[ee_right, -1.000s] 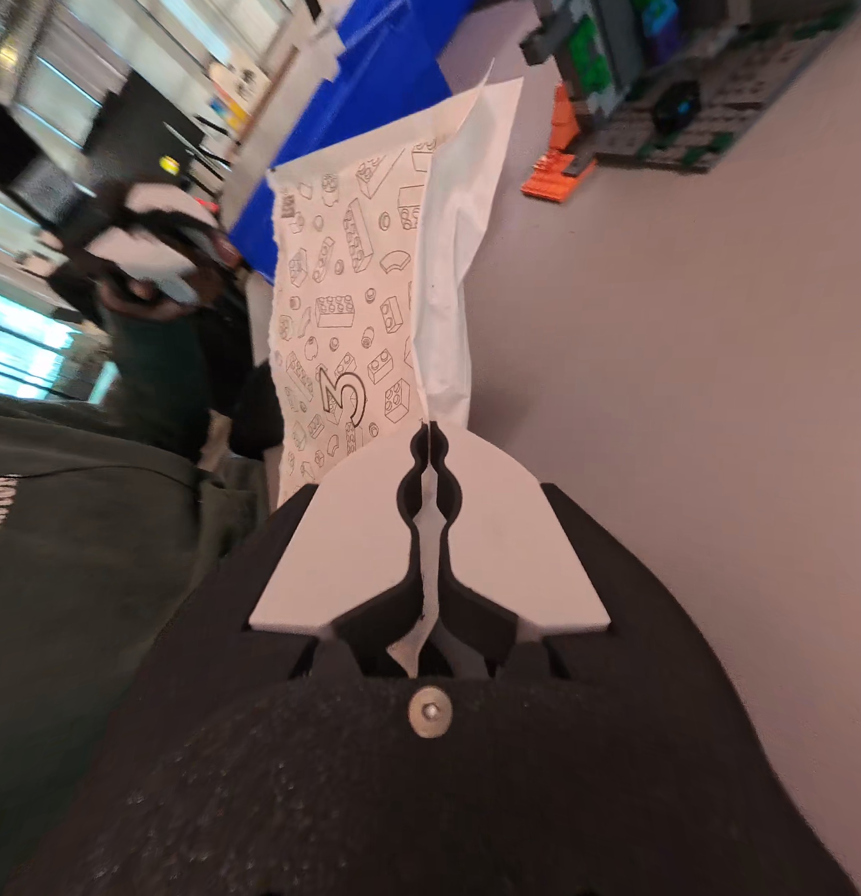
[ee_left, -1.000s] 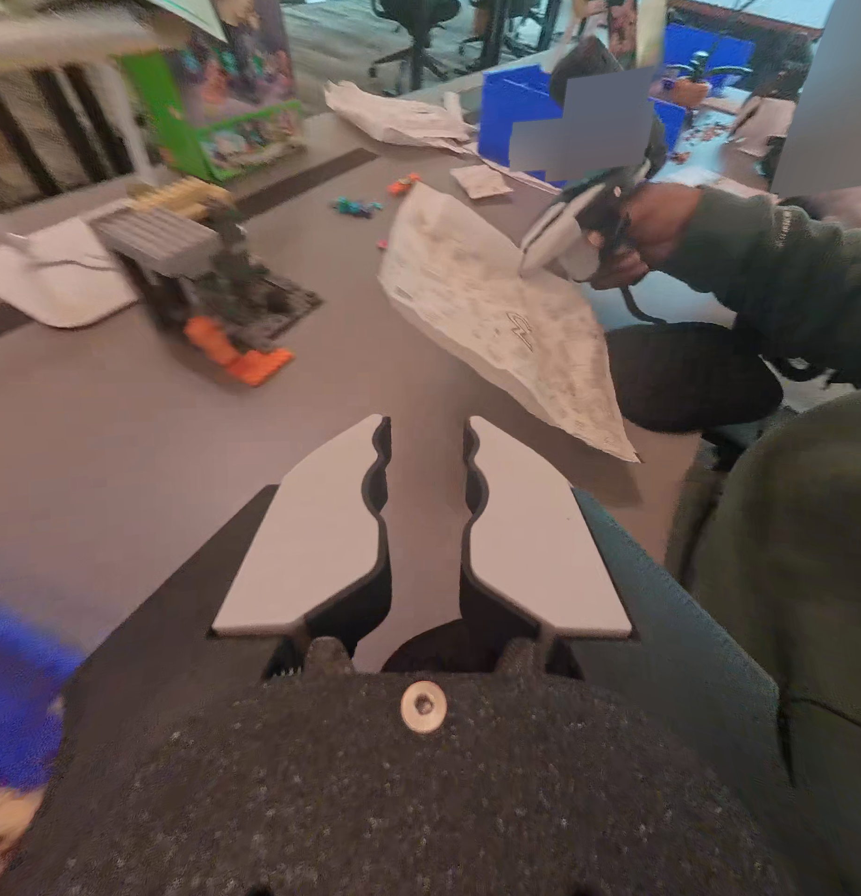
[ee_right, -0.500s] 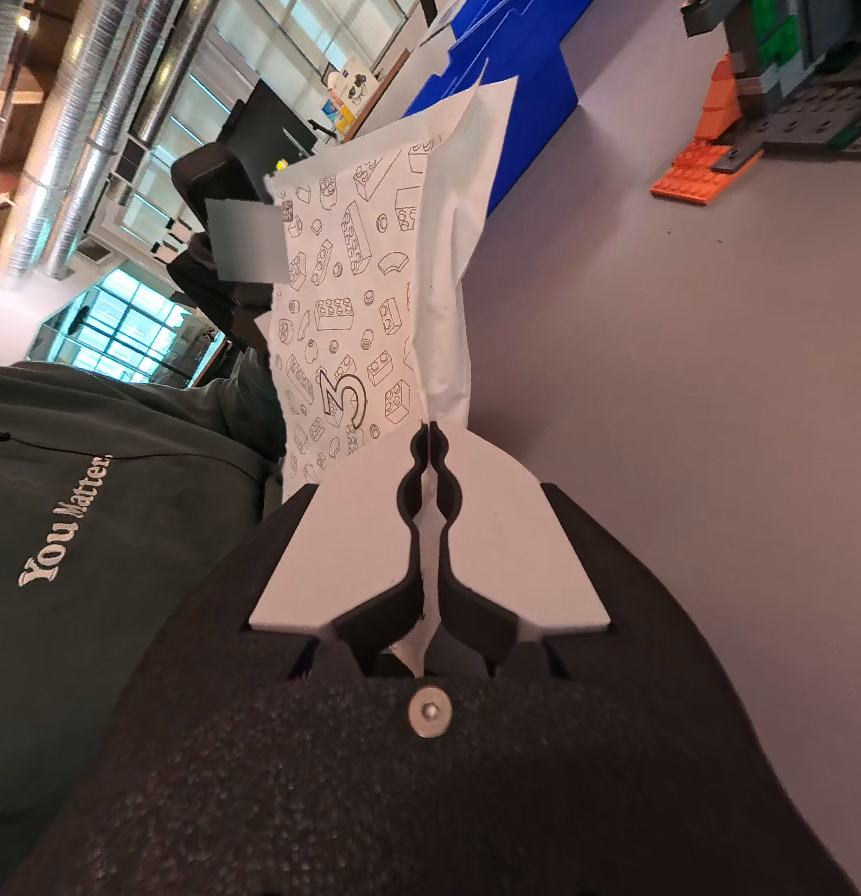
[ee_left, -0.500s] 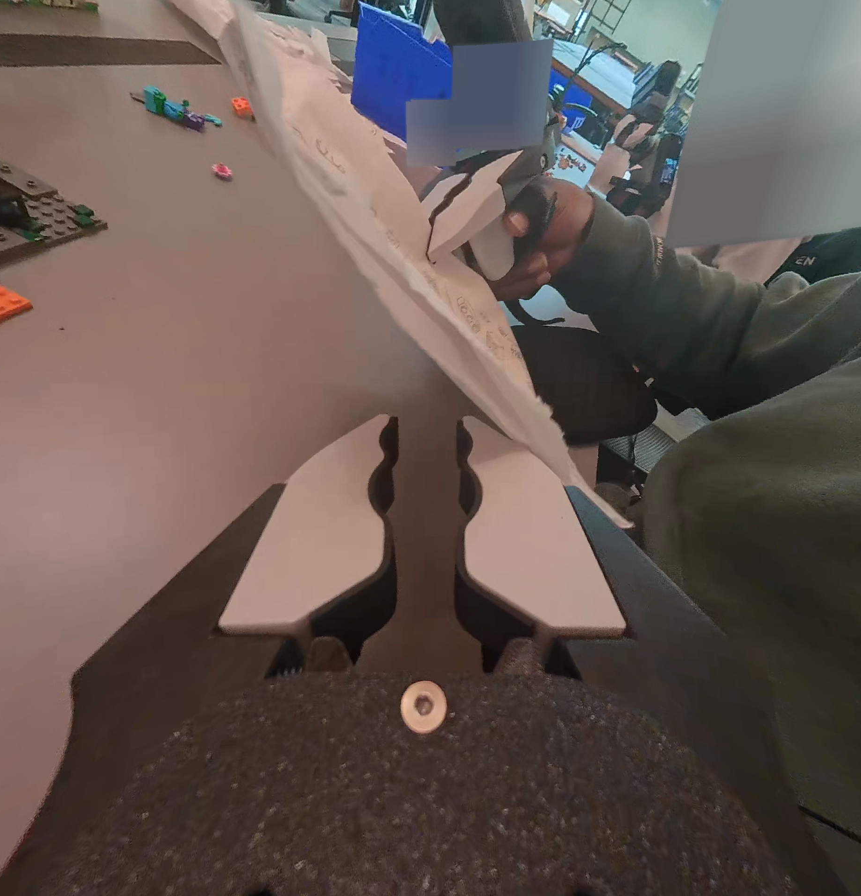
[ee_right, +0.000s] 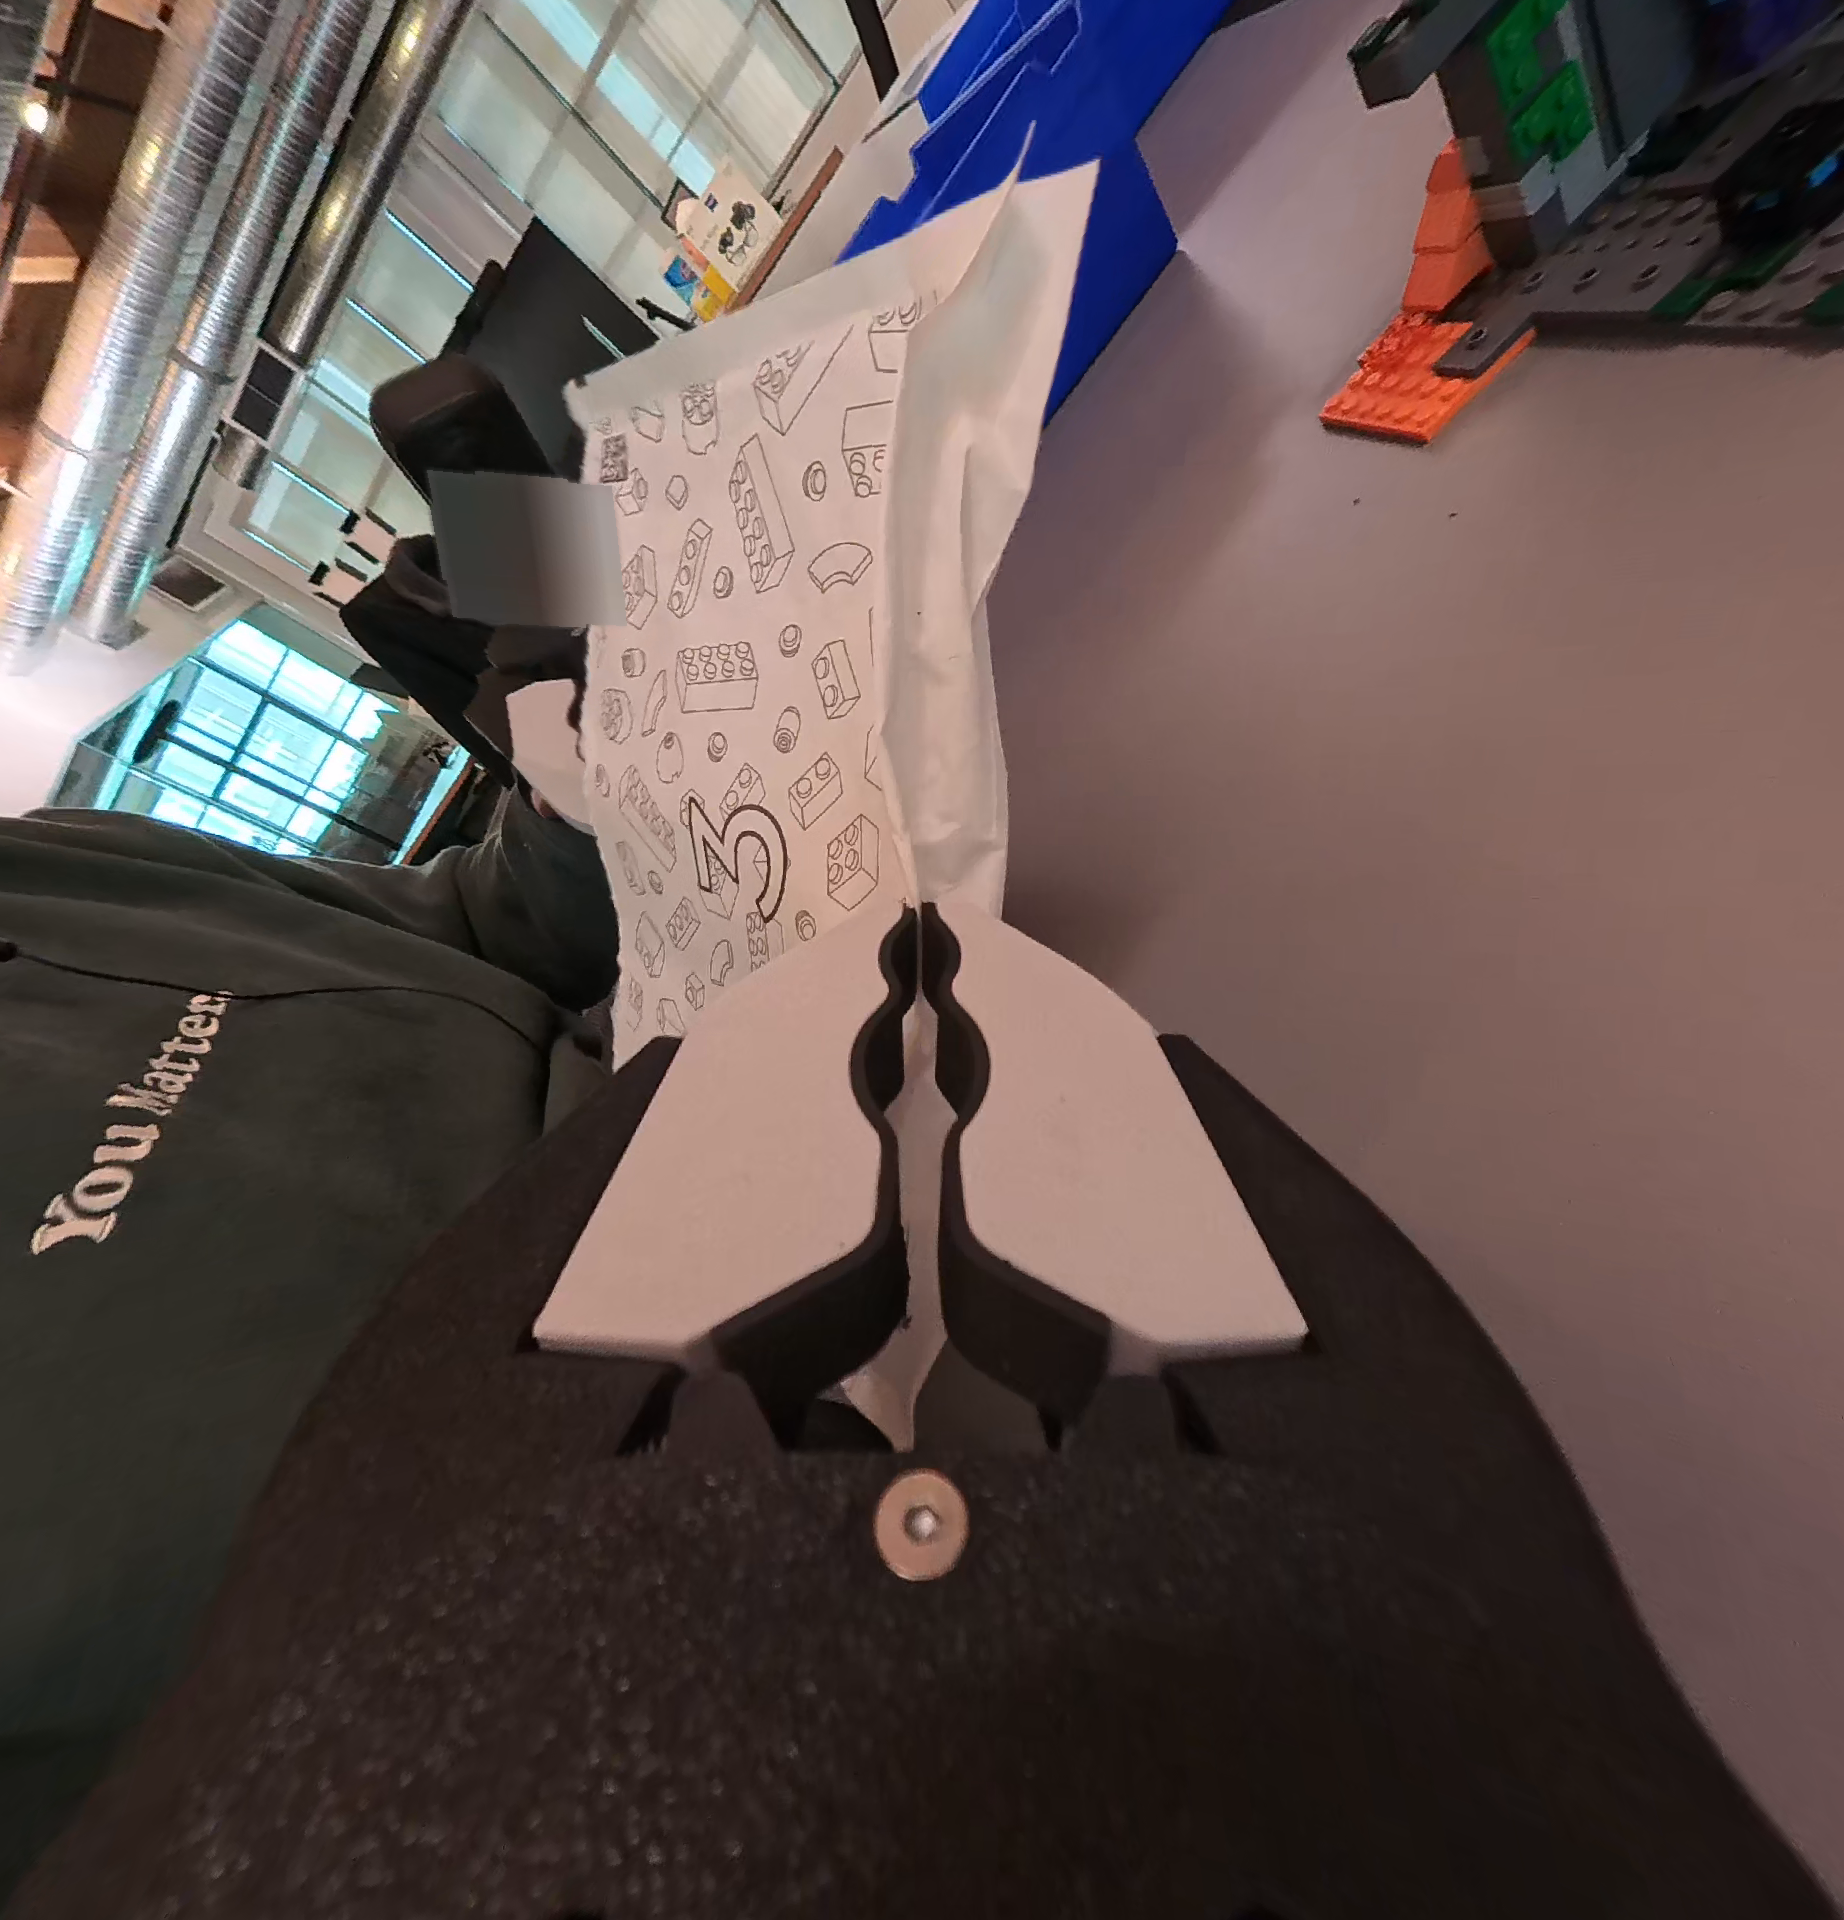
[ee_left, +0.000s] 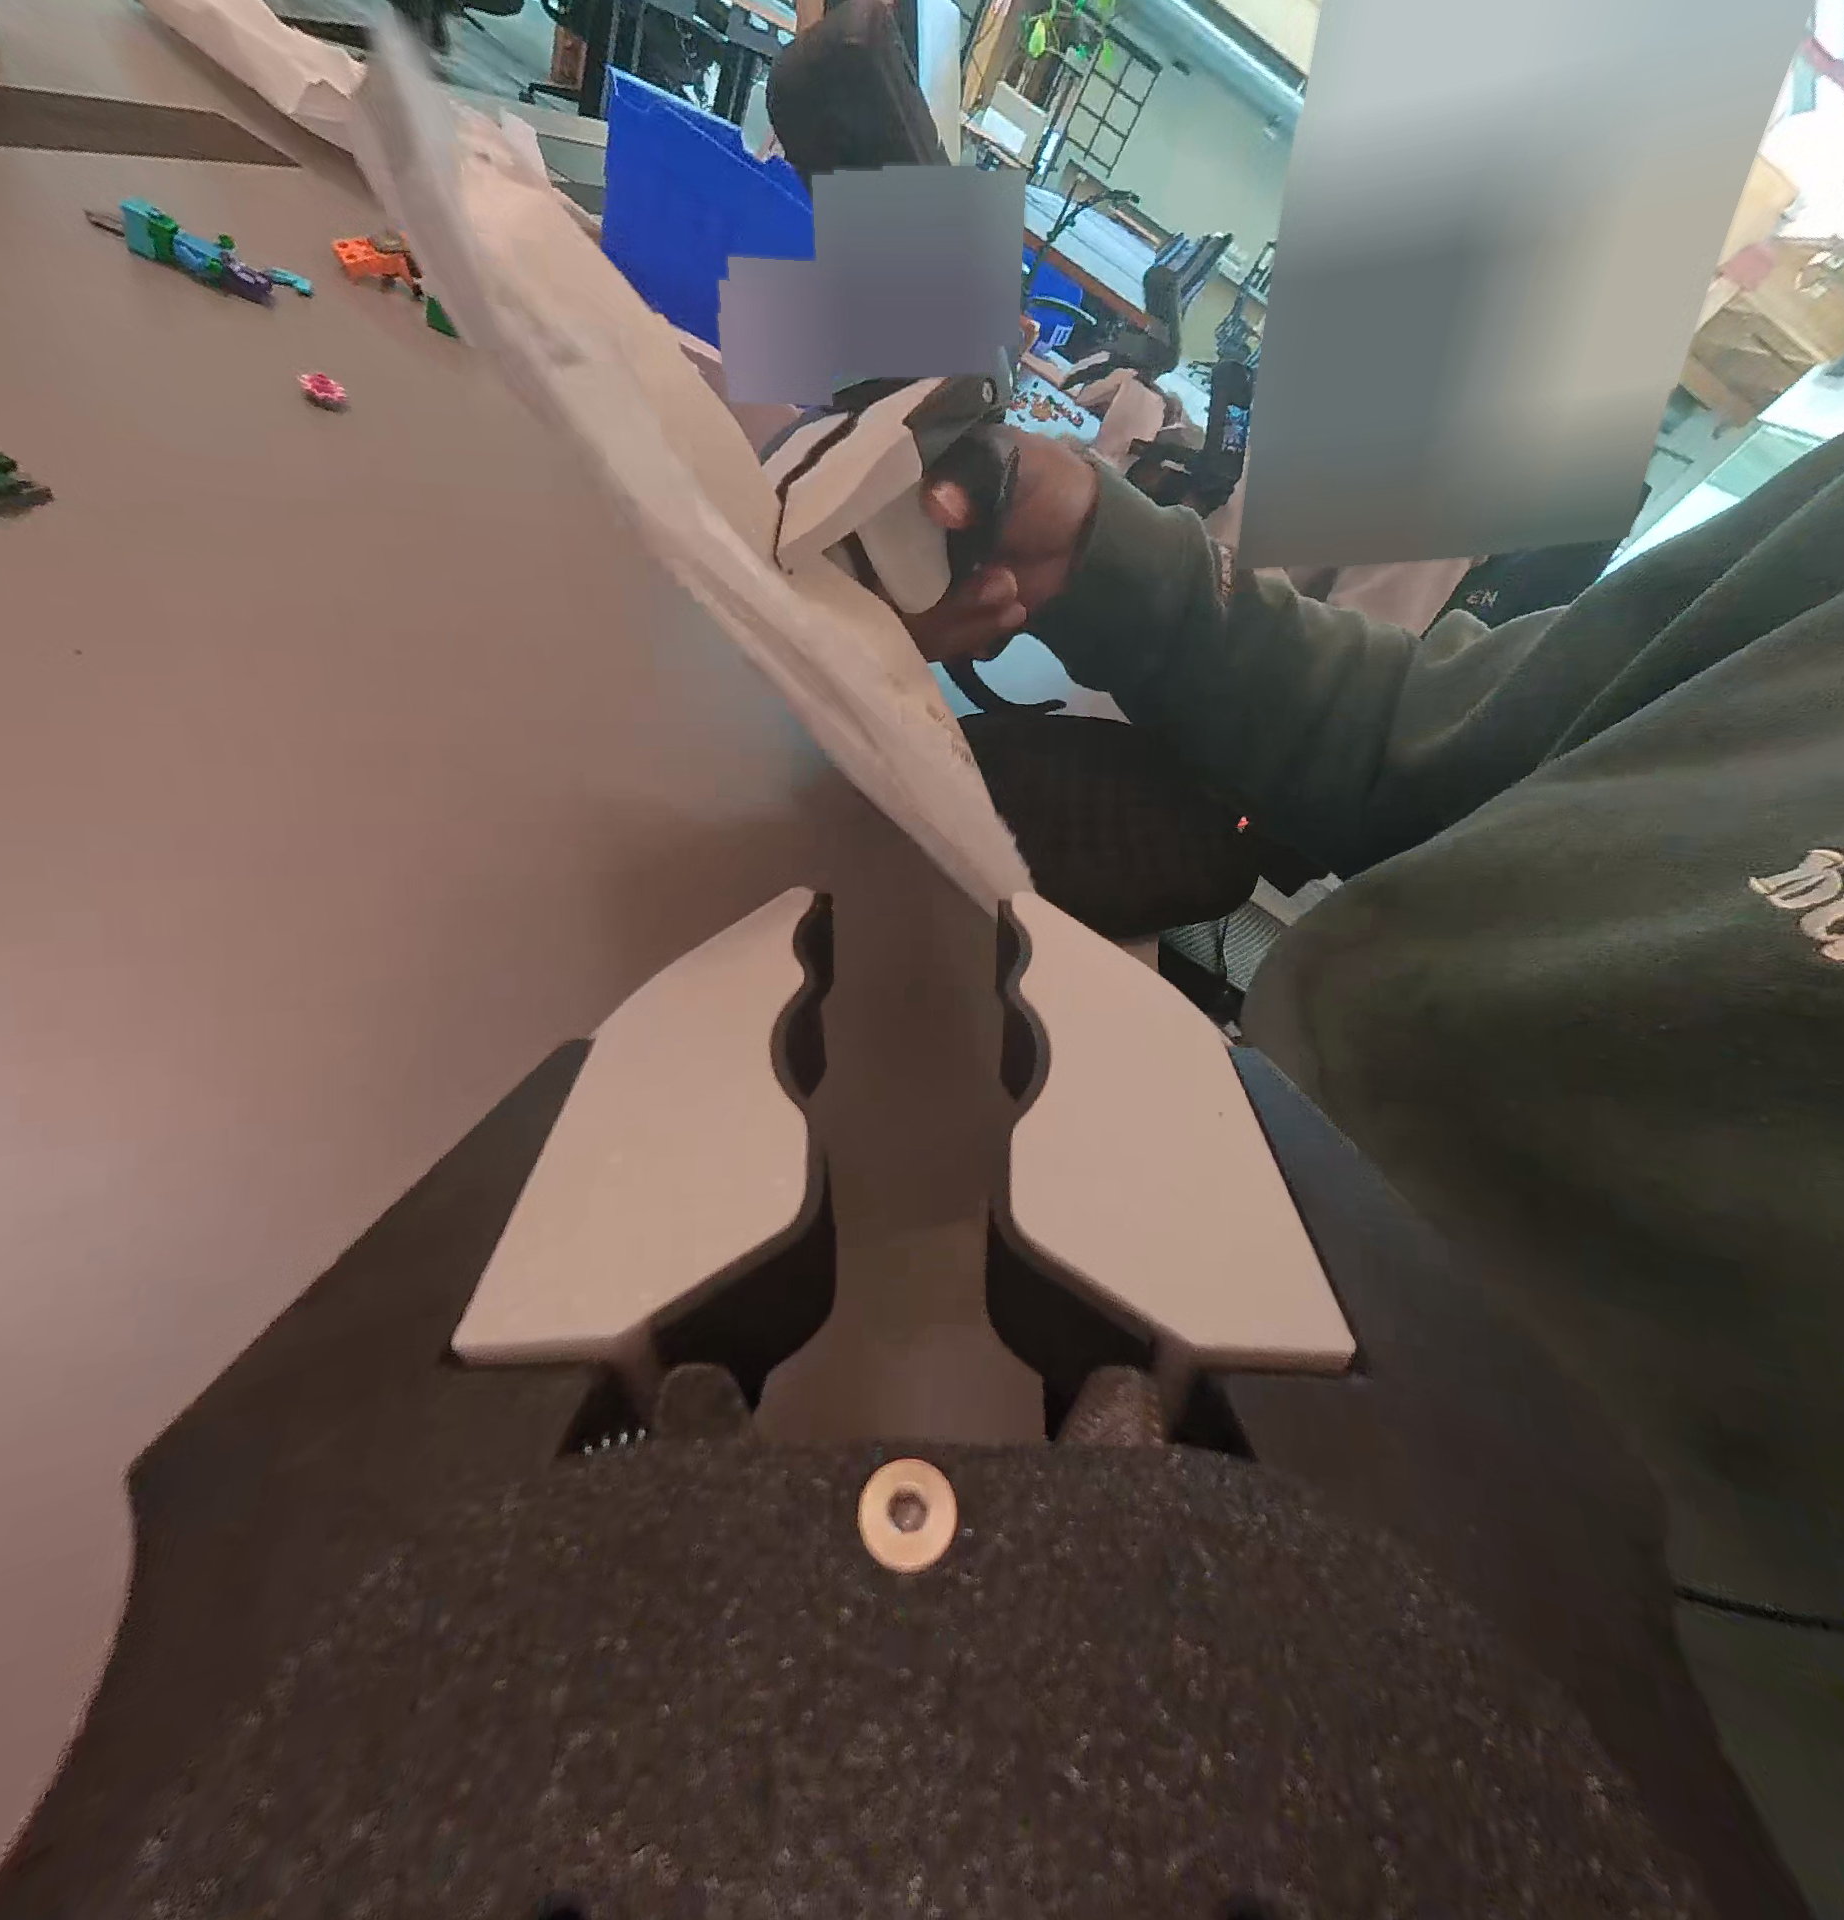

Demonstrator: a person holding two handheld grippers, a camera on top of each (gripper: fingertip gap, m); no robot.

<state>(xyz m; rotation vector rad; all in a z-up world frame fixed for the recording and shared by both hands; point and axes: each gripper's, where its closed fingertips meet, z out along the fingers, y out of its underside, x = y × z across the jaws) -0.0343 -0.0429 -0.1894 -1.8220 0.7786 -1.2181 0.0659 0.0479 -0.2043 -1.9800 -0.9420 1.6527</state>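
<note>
Right gripper [ee_right: 920,914] is clamped hard on the white paper bag [ee_right: 752,623], fingers closed down to a sliver with the bag's edge pinched flat between the pads and a tail of paper poking out behind them. That grip looks no different from a moment ago. The bag, printed with little brick outlines, is up off the grey table [ee_left: 274,831], hanging in the air as a slanted sheet. The change is on the other side: the left gripper [ee_left: 907,899] has swung in towards it, and the brick build [ee_right: 1624,208] with its orange plate [ee_right: 1417,374] has slid out of the left wrist view. Only the loose bricks [ee_left: 201,255] and the blue bin [ee_left: 689,229] remain far off there. The left fingers stand moderately apart, a touch wider than half a second back, with nothing but bare table between them. The bag's lowest corner, which was lapping over the right-hand finger, now sits right at that finger's tip. Whether paper and tip actually touch is hard to call, because the sheet is blurred there. It is not between the pads. Further up the sheet, the person's hand [ee_left: 1011,551] keeps the right gripper nipped on the bag's edge, well clear of the tabletop.
</note>
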